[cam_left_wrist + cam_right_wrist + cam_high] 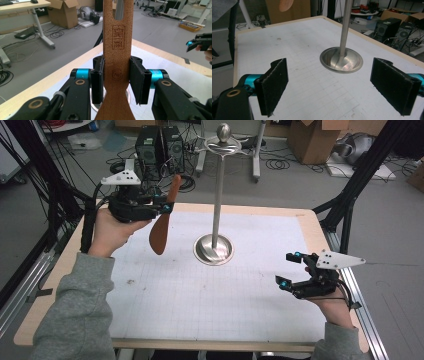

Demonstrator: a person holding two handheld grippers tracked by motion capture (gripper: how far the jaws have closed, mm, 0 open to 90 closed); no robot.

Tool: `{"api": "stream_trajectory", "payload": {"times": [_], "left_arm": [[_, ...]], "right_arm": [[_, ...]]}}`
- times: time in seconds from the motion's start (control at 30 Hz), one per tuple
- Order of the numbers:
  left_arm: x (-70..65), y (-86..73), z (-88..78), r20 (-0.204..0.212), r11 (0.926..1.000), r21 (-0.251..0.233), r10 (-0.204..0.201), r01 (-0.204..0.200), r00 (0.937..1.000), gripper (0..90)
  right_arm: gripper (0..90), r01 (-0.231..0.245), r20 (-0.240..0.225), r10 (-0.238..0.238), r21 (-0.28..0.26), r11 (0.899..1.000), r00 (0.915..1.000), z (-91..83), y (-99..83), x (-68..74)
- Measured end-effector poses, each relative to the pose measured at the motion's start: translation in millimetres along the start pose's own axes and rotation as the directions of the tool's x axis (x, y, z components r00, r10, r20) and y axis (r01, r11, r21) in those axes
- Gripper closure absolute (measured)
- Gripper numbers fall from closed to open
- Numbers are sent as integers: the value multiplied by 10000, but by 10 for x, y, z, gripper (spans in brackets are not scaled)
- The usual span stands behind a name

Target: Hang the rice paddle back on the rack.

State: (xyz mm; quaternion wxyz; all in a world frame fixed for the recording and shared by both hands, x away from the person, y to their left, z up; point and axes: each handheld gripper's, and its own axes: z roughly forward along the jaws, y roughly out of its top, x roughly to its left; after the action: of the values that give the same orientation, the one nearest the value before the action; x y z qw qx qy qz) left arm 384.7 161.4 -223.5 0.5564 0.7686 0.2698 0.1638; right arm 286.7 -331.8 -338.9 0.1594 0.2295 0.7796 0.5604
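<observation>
One wooden spatula (pixel 162 222), one metal stand (pixel 215 247)

**Materials & finish**

Wooden spatula (pixel 117 62): matt reddish-brown wood, fine grain, burnt-in stamp on handle. Metal stand (pixel 216 210) at 12 o'clock on the mat: polished steel pole, glossy dished base w/ reflections, shiny ball top. Mat (pixel 210 290): matt white, paper-like, faint printed grid, a few smudges. Table (pixel 60 285) edge: pale smooth wood-look. Left gripper (pixel 117 80) & right gripper (pixel 337 87): matt black plastic bodies, glossy blue anodised bits, brass-look rivets; pads (pixel 274 85) look rough, felt-like, frayed edges. Sleeve (pixel 75 320): grey soft knit cloth.
</observation>
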Motion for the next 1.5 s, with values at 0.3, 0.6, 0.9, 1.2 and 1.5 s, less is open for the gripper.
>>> {"api": "stream_trajectory", "payload": {"times": [0.3,0.6,0.9,1.2,1.5], "left_arm": [[7,172,60,136,9998,-60,202,-202,9997,655],[-13,297,105,38,9989,-28,478,-478,9988,655],[12,412,91,121,9989,-172,433,-431,9990,655],[-1,559,80,177,9981,-398,482,-474,9987,656],[-27,620,103,168,9971,-541,538,-528,9984,655]], "right_arm": [[136,-100,56,100,-67,9999,9999,-32,-8,-23],[138,-98,118,100,-148,9998,9999,-63,-17,-44],[138,-191,53,191,-75,9998,9998,-59,-27,-45],[139,-194,142,196,-138,9997,9997,-79,-41,-74],[139,-343,133,345,-157,9993,9993,-101,-51,-79]]}}
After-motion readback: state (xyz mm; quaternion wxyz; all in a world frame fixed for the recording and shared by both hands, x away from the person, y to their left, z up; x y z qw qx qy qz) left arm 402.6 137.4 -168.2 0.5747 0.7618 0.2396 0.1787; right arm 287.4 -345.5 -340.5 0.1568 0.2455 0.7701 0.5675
